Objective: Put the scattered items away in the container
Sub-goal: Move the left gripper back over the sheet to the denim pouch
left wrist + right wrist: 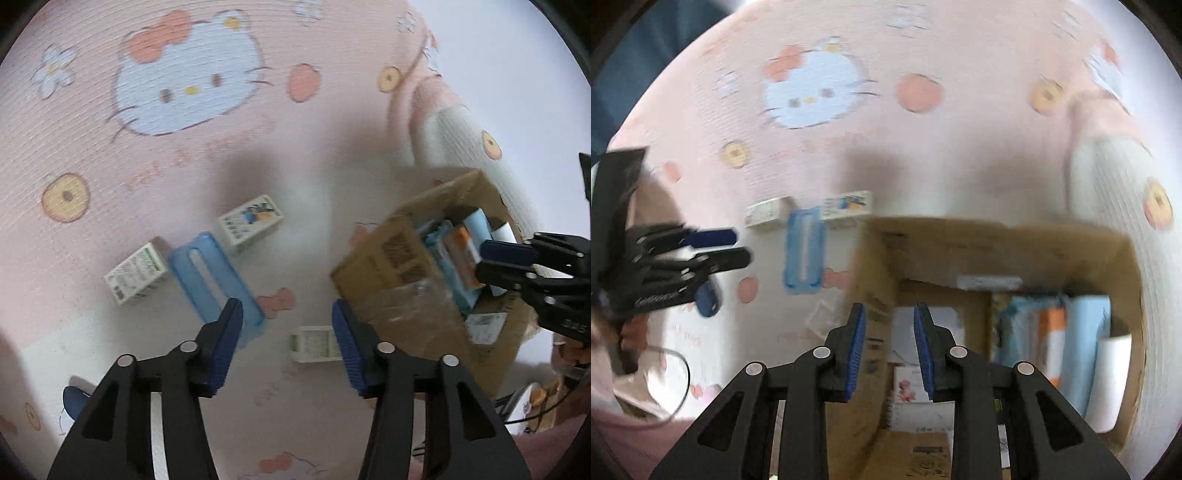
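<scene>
Left wrist view: cardboard box (410,280) sits at right on the pink cartoon-print sheet (147,155), already holding blue and orange packets (454,254) and a white roll. Scattered items lie left of it: blue plastic tray (210,273), two small white cartons (136,273) (251,222) on either side of it, a third carton (314,343) near, just beside the box. Left gripper (288,317) jaws wide apart, nothing between them, above the sheet. Right wrist view: right gripper (889,314) jaws narrowly parted, empty, over the box interior.
</scene>
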A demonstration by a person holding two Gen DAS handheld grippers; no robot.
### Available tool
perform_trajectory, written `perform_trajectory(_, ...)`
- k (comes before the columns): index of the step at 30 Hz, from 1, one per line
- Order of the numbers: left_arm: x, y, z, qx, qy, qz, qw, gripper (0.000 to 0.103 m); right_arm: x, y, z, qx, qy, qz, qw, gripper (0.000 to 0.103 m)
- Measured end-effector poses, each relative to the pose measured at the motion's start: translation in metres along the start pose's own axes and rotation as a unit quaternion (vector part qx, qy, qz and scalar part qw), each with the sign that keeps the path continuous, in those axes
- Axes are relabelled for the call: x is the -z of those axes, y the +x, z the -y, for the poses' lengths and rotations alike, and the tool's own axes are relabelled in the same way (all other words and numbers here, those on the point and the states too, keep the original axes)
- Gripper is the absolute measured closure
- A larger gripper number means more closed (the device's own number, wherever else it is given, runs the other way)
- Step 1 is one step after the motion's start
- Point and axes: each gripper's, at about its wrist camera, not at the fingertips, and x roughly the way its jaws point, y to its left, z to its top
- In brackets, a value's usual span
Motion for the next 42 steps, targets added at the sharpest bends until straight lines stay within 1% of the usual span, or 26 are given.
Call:
perform_trajectory(3, 0.013, 0.006, -0.019, 0.017, 0.003, 0.032, 0.9993, 0.048, -0.013, 0.011, -0.021, -0.002, -0.021, 0.001, 1.0, 0.08)
perform_trajectory(6, 0.029, 0.016, -0.036, 0.024, 0.005, 0.06, 0.9979, 0.048, -0.02, 0.029, -0.048, 0.009, -0.054, -0.019, 0.998, 0.08)
perform_trajectory(8, 0.039, 0.024, -0.046, 0.02, 0.005, 0.057, 0.9982, 0.048, -0.026, 0.044, -0.065, 0.007, -0.072, -0.036, 0.997, 0.08)
perform_trajectory(9, 0.043, 0.029, -0.053, 0.021, 0.003, 0.048, 0.9986, 0.048, -0.029, 0.051, -0.072, 0.003, -0.079, -0.044, 0.996, 0.08)
perform_trajectory(11, 0.048, 0.034, -0.062, 0.029, -0.007, 0.037, 0.9988, 0.048, -0.033, 0.065, -0.083, -0.013, -0.079, -0.062, 0.995, 0.08)
perform_trajectory(14, 0.054, 0.038, -0.075, 0.054, -0.022, 0.026, 0.998, 0.048, -0.035, 0.085, -0.097, -0.043, -0.061, -0.091, 0.993, 0.08)
perform_trajectory(15, 0.056, 0.04, -0.078, 0.061, -0.028, 0.028, 0.9973, 0.048, -0.034, 0.091, -0.102, -0.048, -0.057, -0.1, 0.992, 0.079)
perform_trajectory(17, 0.06, 0.043, -0.083, 0.085, -0.04, 0.034, 0.995, 0.048, -0.032, 0.104, -0.109, -0.045, -0.059, -0.126, 0.989, 0.079)
perform_trajectory(19, 0.066, 0.048, -0.087, 0.099, -0.056, 0.04, 0.9927, 0.048, -0.03, 0.12, -0.111, -0.021, -0.068, -0.151, 0.986, 0.079)
perform_trajectory(20, 0.068, 0.052, -0.088, 0.102, -0.062, 0.036, 0.9922, 0.048, -0.028, 0.126, -0.111, -0.006, -0.072, -0.163, 0.984, 0.079)
perform_trajectory(22, 0.07, 0.059, -0.09, 0.105, -0.074, 0.025, 0.9914, 0.048, -0.024, 0.138, -0.107, 0.014, -0.084, -0.186, 0.979, 0.079)
perform_trajectory(23, 0.071, 0.061, -0.092, 0.11, -0.078, 0.026, 0.9905, 0.048, -0.022, 0.142, -0.105, 0.021, -0.083, -0.195, 0.977, 0.079)
perform_trajectory(25, 0.073, 0.063, -0.096, 0.116, -0.088, 0.035, 0.9888, 0.048, -0.019, 0.147, -0.097, 0.028, -0.072, -0.209, 0.975, 0.079)
perform_trajectory(27, 0.071, 0.07, -0.1, 0.12, -0.09, 0.031, 0.9882, 0.048, -0.017, 0.154, -0.092, 0.036, -0.065, -0.225, 0.972, 0.079)
perform_trajectory(29, 0.066, 0.083, -0.106, 0.11, -0.096, 0.02, 0.9891, 0.048, -0.015, 0.168, -0.088, 0.039, -0.059, -0.244, 0.967, 0.078)
perform_trajectory(31, 0.064, 0.093, -0.114, 0.105, -0.114, 0.017, 0.9877, 0.048, -0.018, 0.181, -0.083, 0.028, -0.032, -0.268, 0.963, 0.073)
perform_trajectory(33, 0.064, 0.103, -0.126, 0.105, -0.139, 0.015, 0.9846, 0.048, -0.024, 0.19, -0.082, 0.013, -0.004, -0.27, 0.963, 0.07)
perform_trajectory(34, 0.064, 0.108, -0.131, 0.105, -0.15, 0.013, 0.9831, 0.048, -0.028, 0.194, -0.083, 0.013, 0.002, -0.265, 0.964, 0.07)
perform_trajectory(37, 0.063, 0.12, -0.142, 0.108, -0.18, 0.009, 0.9777, 0.048, -0.042, 0.211, -0.092, 0.018, -0.01, -0.25, 0.968, 0.069)
perform_trajectory(39, 0.061, 0.129, -0.149, 0.111, -0.197, 0.005, 0.9741, 0.048, -0.051, 0.224, -0.096, 0.013, -0.011, -0.252, 0.968, 0.068)
perform_trajectory(42, 0.059, 0.139, -0.158, 0.112, -0.223, 0.001, 0.9685, 0.049, -0.061, 0.244, -0.096, 0.025, 0.0, -0.261, 0.965, 0.068)
